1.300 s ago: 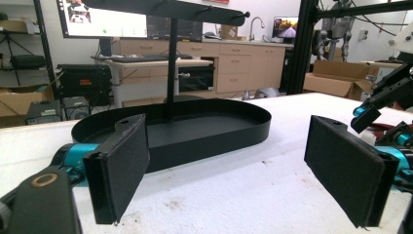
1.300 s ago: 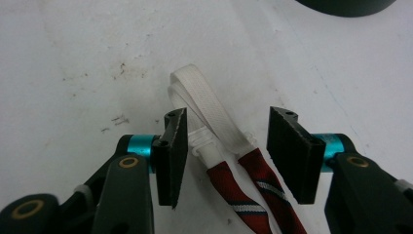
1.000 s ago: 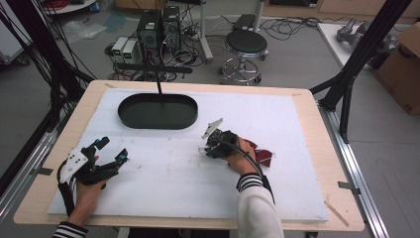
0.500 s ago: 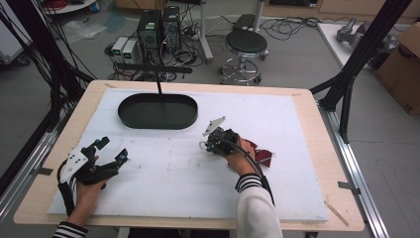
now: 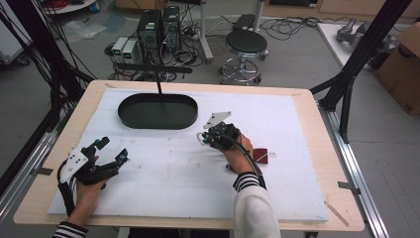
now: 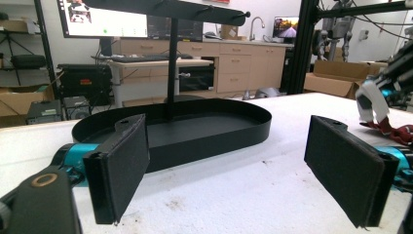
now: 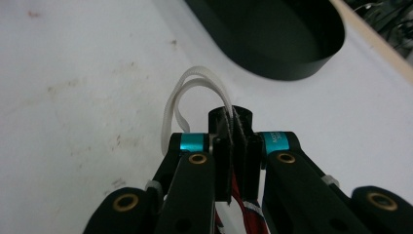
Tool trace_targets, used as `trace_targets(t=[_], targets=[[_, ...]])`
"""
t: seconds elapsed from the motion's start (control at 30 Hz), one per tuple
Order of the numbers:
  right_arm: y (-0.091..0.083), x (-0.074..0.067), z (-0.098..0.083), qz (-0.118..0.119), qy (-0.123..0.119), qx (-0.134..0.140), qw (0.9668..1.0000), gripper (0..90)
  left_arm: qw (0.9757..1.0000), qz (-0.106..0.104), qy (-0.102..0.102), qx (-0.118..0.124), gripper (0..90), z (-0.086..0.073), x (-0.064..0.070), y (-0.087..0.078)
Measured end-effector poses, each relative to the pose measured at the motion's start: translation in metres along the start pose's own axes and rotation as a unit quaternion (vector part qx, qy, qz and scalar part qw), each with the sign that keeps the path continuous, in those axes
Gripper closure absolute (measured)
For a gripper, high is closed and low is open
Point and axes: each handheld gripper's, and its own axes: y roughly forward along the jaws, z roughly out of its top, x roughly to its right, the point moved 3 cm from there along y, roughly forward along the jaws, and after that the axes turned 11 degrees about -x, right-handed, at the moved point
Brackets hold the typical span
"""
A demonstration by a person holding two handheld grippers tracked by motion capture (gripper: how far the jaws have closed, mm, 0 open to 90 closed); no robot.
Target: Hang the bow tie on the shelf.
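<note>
My right gripper (image 5: pixel 204 139) hovers over the middle of the white table top, just right of a black oval tray (image 5: pixel 148 124). In the right gripper view its jaws are shut (image 7: pixel 237 127) on a white loop (image 7: pixel 195 80) tied to a red fabric item (image 7: pixel 245 207). That red item (image 5: pixel 259 155) trails on the table behind the hand. My left gripper (image 5: pixel 113 149) rests near the front left, open, with nothing between its pads (image 6: pixel 122 165). Beyond the pads in the left gripper view stands the tray (image 6: pixel 209 141), with the red item (image 6: pixel 395 132) at the right edge.
A black T-shaped post (image 5: pixel 158 82) rises from the tray's far side. The white mat (image 5: pixel 163 173) covers most of the wooden table (image 5: pixel 317 148). Black frame struts stand at both sides, and a stool (image 5: pixel 246 44) and computers sit on the floor beyond.
The right gripper has shifted slightly away from the person, toward the tray, still holding the white loop. The left gripper has not moved.
</note>
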Motion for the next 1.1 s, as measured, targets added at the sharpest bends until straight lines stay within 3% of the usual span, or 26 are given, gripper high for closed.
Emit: trace_targets(t=[0.1, 0.2, 0.47, 0.73, 1.0, 1.1], targets=[[-0.009, 0.003, 0.01, -0.016, 0.016, 0.017, 0.9996, 87.5, 1.0, 0.0, -0.001, 0.0, 16.9, 0.0, 0.0, 0.0], [-0.017, 0.005, 0.021, -0.015, 0.03, 0.039, 0.9987, 87.5, 1.0, 0.0, -0.001, 0.0, 16.8, 0.0, 0.0, 0.0], [-0.033, 0.01, 0.048, -0.027, 0.044, 0.084, 0.9951, 87.5, 1.0, 0.0, -0.002, 0.0, 16.9, 0.0, -0.001, 0.0], [-0.043, 0.016, 0.069, -0.045, 0.058, 0.101, 0.9921, 87.6, 1.0, -0.001, -0.005, 0.001, 16.9, 0.0, -0.001, 0.0], [-0.055, 0.025, 0.09, -0.071, 0.08, 0.121, 0.9869, 87.6, 1.0, -0.001, -0.004, 0.001, 16.9, 0.0, -0.001, 0.0], [-0.058, 0.031, 0.101, -0.076, 0.097, 0.132, 0.9835, 87.6, 1.0, -0.001, -0.001, 0.001, 16.8, 0.0, 0.0, 0.0]])
